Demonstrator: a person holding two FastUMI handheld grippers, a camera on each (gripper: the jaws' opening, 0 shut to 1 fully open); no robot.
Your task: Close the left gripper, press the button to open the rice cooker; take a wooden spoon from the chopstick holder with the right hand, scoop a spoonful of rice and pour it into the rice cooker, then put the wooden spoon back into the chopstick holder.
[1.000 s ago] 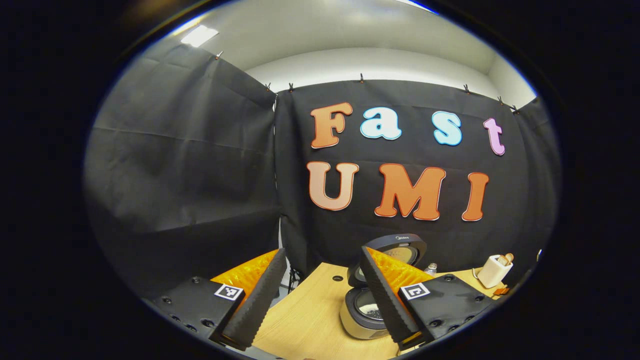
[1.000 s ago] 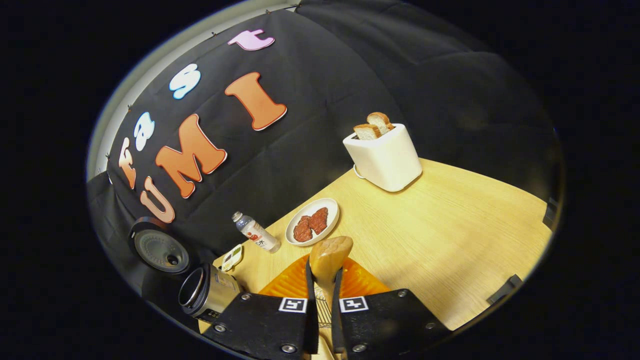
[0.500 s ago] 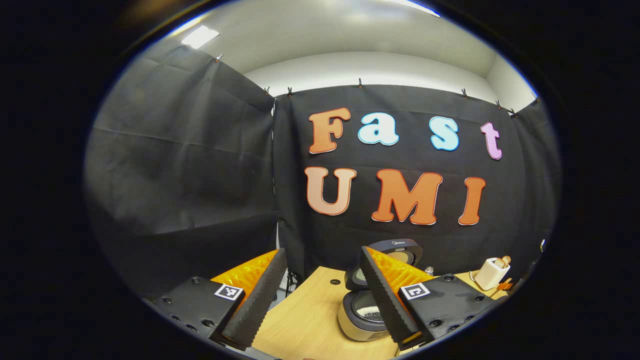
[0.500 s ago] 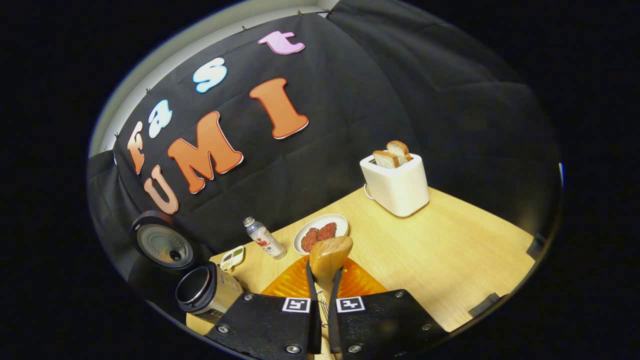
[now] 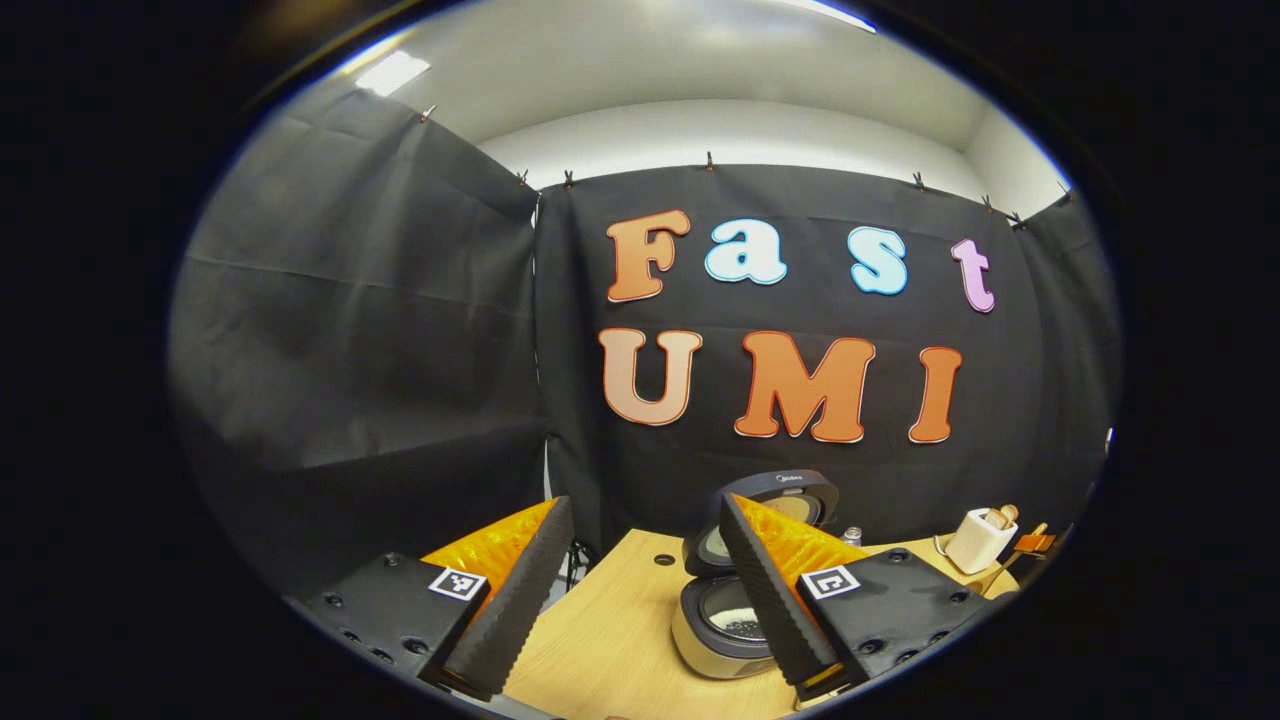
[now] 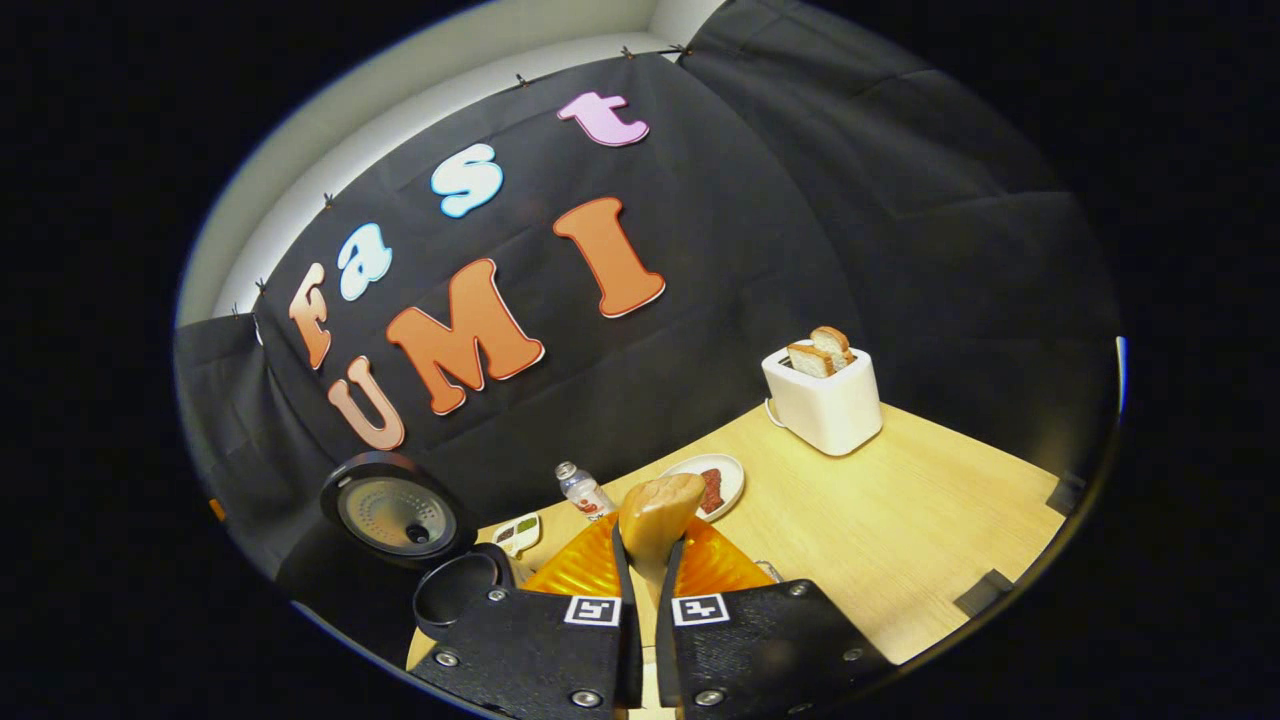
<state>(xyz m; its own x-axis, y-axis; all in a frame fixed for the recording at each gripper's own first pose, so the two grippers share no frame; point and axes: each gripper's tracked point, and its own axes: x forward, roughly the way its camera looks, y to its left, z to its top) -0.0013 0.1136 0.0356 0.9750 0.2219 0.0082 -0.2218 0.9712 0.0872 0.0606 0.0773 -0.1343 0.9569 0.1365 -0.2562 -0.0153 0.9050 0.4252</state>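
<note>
Two grippers are in play over a pale wooden table (image 6: 900,500), and the round grey rice cooker (image 5: 720,625) with its lid raised serves as the landmark. The right gripper (image 6: 645,570) is clenched on the stem of a light wooden spoon (image 6: 658,510), whose rounded bowl stands up just past the fingertips; whether it carries rice cannot be told. In the right gripper view the rice cooker sits low to the left of that spoon, near but not beneath it, its open rim partly hidden by the gripper body. The left gripper (image 5: 640,590) is spread wide and grasps nothing; the cooker lies ahead of it, partly behind one finger. The step in hand looks like carrying the spoon to or from the cooker, so it seems wise to keep the spoon bowl level, travel slowly and clear the raised lid. Beyond the cooker stand a small bottle (image 6: 583,492), a white plate (image 6: 735,478) and a white toaster (image 6: 825,400) with bread.
</note>
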